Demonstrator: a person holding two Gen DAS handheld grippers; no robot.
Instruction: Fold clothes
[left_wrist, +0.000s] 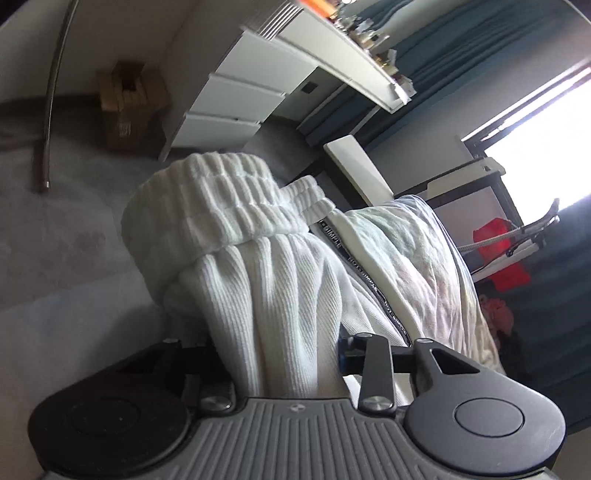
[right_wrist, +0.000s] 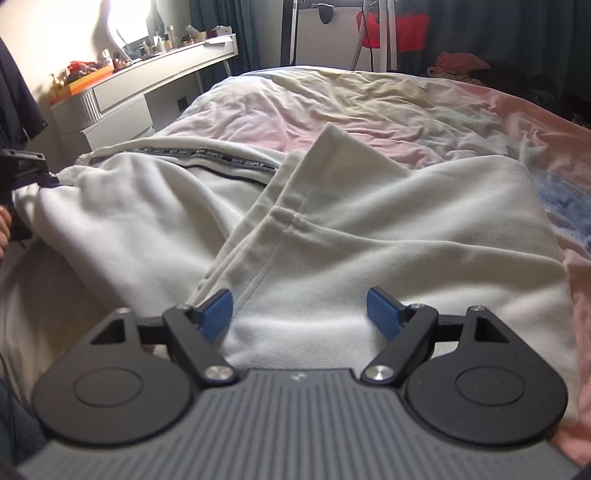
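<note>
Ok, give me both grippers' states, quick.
Left gripper: shut on the white garment, at its ribbed end.
Right gripper: open, holding nothing, over the garment on the bed.

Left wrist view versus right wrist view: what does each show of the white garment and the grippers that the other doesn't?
Only the left wrist view shows the ribbed cuff bunched up and the left gripper shut on the white garment; it also shows a cardboard box on the floor.

Only the right wrist view shows the right gripper open, low over the garment, which lies spread on the bed with one part folded across.

Both show the garment's lettered black stripe, the white desk and something red by the curtains.
</note>
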